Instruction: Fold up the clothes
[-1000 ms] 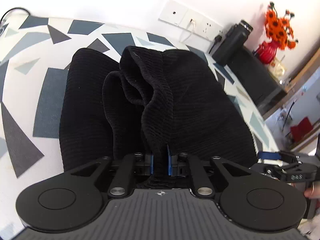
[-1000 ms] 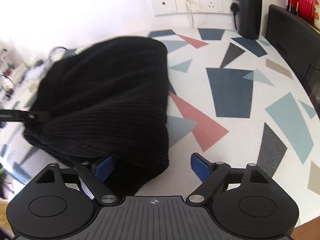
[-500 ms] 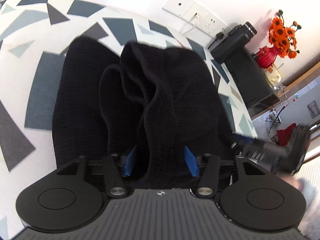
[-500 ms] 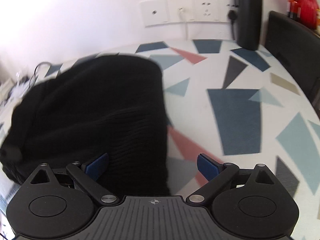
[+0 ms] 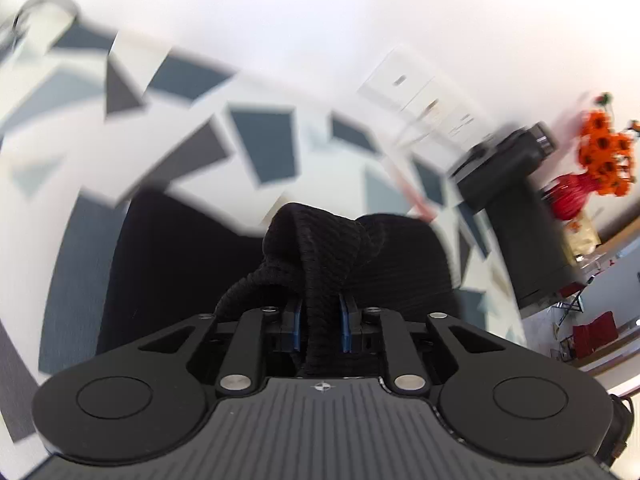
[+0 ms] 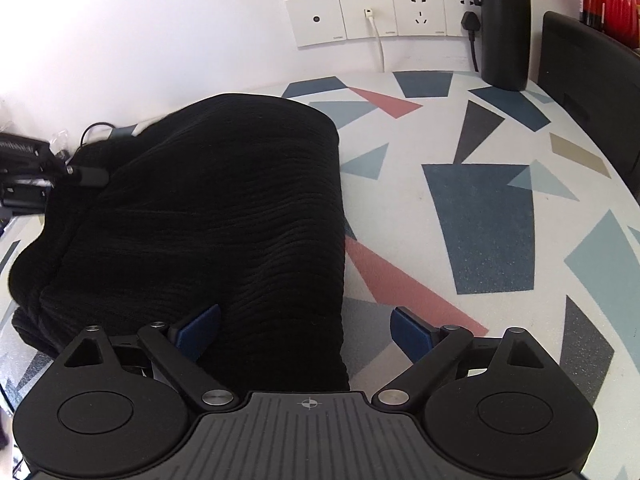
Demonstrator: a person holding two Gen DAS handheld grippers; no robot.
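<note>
Starting at the left: our left gripper (image 5: 320, 328) is clamping a bunched ridge of the black knit garment (image 6: 224, 216), having just closed its jaws again onto the cloth, with the blue pads (image 5: 295, 326) pressing either side of the fold. The garment is lying in a heap on the patterned table (image 6: 480, 220), its far part rumpled and lifted near the left gripper. Moving right: our right gripper (image 6: 306, 330) is hovering with jaws wide apart, having just been easing slightly inward; the garment's near edge is sitting between them, untouched by the pads. We are judging the knit as soft, limp and fairly thick, likely to sag and bunch rather than slide. A hem corner or edge looks the best hold. Farther right, a black bottle (image 6: 504, 28) is standing by the wall sockets (image 6: 368, 16).
</note>
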